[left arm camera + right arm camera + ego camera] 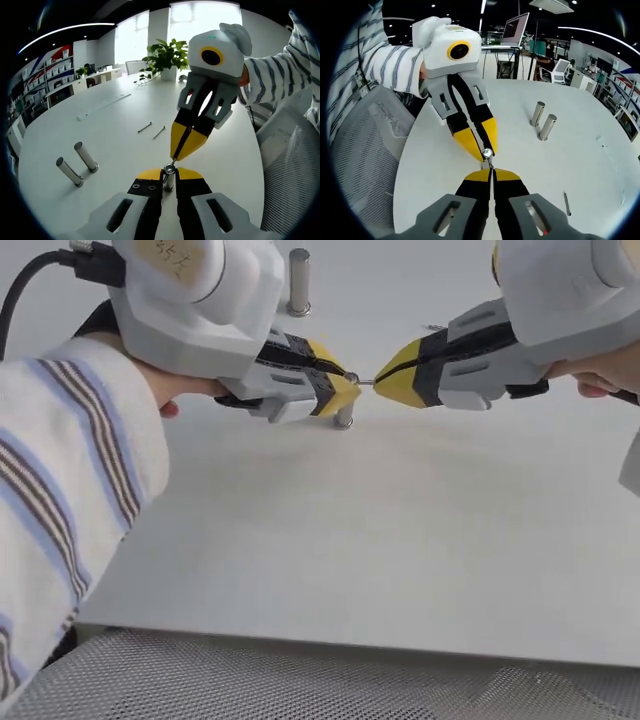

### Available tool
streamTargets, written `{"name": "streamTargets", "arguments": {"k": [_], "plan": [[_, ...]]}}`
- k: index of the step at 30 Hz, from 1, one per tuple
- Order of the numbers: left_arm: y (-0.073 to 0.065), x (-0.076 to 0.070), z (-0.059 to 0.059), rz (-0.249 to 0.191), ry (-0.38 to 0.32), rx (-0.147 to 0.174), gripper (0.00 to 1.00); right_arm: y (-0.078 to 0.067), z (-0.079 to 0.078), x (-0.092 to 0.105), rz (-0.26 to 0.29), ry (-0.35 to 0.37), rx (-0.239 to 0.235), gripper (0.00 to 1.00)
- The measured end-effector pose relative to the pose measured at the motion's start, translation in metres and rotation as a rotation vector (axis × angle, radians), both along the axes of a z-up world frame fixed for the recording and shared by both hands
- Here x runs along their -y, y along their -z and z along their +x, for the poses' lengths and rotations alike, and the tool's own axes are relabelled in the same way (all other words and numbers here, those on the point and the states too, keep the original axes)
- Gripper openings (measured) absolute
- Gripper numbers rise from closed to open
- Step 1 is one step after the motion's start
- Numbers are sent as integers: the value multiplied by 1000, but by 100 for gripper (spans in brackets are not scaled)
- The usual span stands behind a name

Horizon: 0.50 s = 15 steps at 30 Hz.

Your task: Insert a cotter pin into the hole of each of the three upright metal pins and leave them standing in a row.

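White table [350,540]: left gripper [169,175] clamps first silver metal pin [169,183], right gripper [490,172] pinches wire cotter pin [488,161] at its top; two bare pins [86,156] remain.

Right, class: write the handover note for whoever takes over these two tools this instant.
Left tool: shut on upright metal pin.
Right tool: shut on cotter pin, tip at that pin's top. Insertion cannot be confirmed.
Two other pins stand side by side on the table; two loose cotter pins lie beyond.
To do: finish this one, do both others, set a row.
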<state>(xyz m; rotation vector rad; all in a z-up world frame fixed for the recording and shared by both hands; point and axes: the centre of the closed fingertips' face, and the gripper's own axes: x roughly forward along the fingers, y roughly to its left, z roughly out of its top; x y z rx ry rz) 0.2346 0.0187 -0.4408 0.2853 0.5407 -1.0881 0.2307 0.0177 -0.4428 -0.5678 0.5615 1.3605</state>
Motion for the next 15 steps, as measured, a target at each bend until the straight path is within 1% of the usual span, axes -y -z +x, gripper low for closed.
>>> {"name": "streamTargets", "arguments": {"k": [4,8,11,15], "plan": [[-1,1,0,2,6,3,6,0,1,-1,-5,-5,3,0],[-2,4,-1,9,18,18,6,-1,1,-4,3,-18,2,0],[-3,5,-1,17,24,27,6,-1,2,-7,-11,-29,15,0],[-3,4,-1,23,32,32,6,0,3,-6,-14,-40,16,0]]}}
